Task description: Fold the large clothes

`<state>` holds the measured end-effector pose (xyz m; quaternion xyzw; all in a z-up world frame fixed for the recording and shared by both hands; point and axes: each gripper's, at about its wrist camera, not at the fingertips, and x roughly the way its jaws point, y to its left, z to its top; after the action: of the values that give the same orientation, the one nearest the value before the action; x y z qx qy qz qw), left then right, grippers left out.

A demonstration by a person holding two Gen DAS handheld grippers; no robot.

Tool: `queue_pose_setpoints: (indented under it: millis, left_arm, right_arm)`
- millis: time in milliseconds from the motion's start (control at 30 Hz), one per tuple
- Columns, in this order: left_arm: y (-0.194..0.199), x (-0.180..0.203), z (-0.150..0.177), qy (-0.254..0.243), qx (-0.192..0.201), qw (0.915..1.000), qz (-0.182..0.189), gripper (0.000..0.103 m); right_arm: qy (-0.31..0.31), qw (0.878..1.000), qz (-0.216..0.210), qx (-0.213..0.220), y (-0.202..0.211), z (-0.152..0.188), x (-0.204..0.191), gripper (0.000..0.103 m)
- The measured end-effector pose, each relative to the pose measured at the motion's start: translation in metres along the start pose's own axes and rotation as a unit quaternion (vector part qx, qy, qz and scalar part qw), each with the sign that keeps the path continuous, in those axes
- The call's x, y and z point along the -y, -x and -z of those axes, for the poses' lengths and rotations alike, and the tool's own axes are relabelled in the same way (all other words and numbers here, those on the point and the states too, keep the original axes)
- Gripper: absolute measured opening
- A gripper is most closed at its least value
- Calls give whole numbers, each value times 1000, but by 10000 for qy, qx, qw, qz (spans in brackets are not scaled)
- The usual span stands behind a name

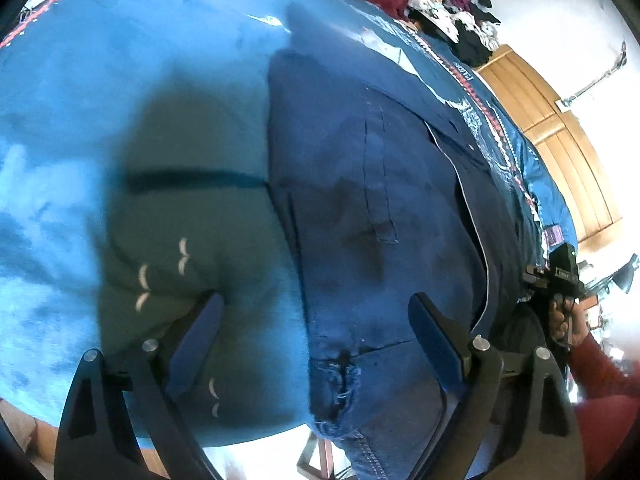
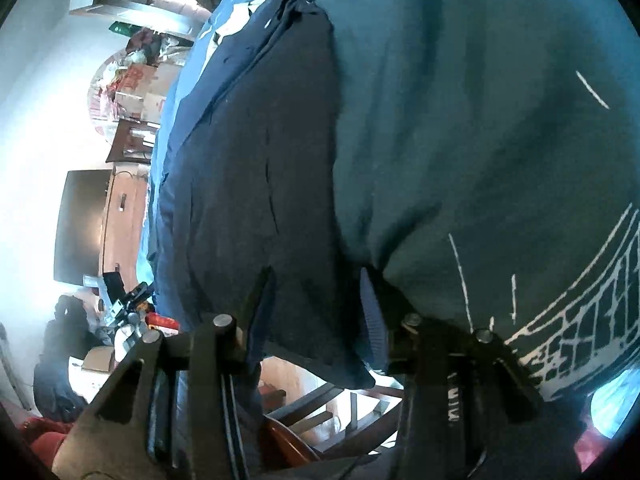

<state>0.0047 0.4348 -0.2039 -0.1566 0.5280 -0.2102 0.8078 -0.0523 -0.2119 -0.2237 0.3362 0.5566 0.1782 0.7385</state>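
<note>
— What did the left wrist view show, starting from its left side?

— A wide blue bedcover (image 1: 80,92) with small white bird marks filled that side. The left gripper (image 1: 316,316) hung over it with its jaws spread apart, nothing between them. Its left finger (image 1: 196,344) pressed into the cover, dimpling it; the right finger (image 1: 436,336) rested on dark denim.

— The denim was the garment?

— Yes — the dark blue jeans (image 1: 372,184) lay flat on the bed, running from the near edge away up the frame, a frayed tear (image 1: 340,376) near the bottom hem. Past them ran the cover's patterned border (image 1: 492,120), then a wooden wardrobe (image 1: 560,128) and, at the top, a heap of mixed clothes (image 1: 452,4). At far right a hand (image 1: 564,316) in a red sleeve (image 1: 604,376) held the other gripper's handle.

— And the right wrist view?

— At its left, a room: a dark screen (image 2: 80,224) on a wooden cabinet (image 2: 124,216), clutter below. Then the jeans (image 2: 256,168) again, nearly black here, draped over the bed edge. The right gripper (image 2: 316,292) had its jaws around the hanging fold of denim, one finger on each side; whether they were truly pinching it, I could not tell. To the right, the bedcover (image 2: 480,120) showed a white net-like print (image 2: 592,320).
</note>
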Motion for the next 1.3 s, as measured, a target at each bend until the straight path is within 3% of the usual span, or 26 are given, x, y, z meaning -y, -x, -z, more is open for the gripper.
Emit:
queue_pose_setpoints:
  millis: [67,167,300,567,867,1033,1100,1167,1200,1233,1300]
  left_arm:
    - [-1,1,0,-25,-21,10000,-37,93]
    - [2,-1,0,48,-5,10000,-30,90]
    - [2,-9,-1,174,-30,9998,118,90]
    - [2,-12,-3,287,-98,9991,311,91]
    - [-3,4,-6,39,-260,9992,299,93]
    - [-8,14,-7,-104,-317,9988,358,91]
    - [-8,17,-8,-151,-302,9987,369,83]
    - [-7,18,-10,-123,-246,9984,499,64]
    - [-7,18,-11,-133,-212,9983,523,47]
    - [-8,19,-12,-170,-197,9986,450,39]
    - [-11,18,-11,-152,-213,9989,395,36]
  right_arm:
    - [144,9997,182,65,7,-2,-8,36]
    - [248,9994,114,224,24,-5,-13,39]
    - [165,9993,333,-18,13,-8,-5,41]
    - [52,9995,0,-321,-6,-5,1,41]
    - [342,9968,-266,-668,-31,3,-16,43]
    - [343,9968,-326,-647,-32,2,-17,43]
    - [348,9970,-333,-609,-31,3,-18,43]
    - [352,9972,-358,-551,-29,4,-16,41]
    - [358,9974,-361,-511,-27,5,-16,38]
    - [359,9976,-376,-462,-25,5,-16,37]
    - [271,9979,-453,-362,-21,5,-13,37]
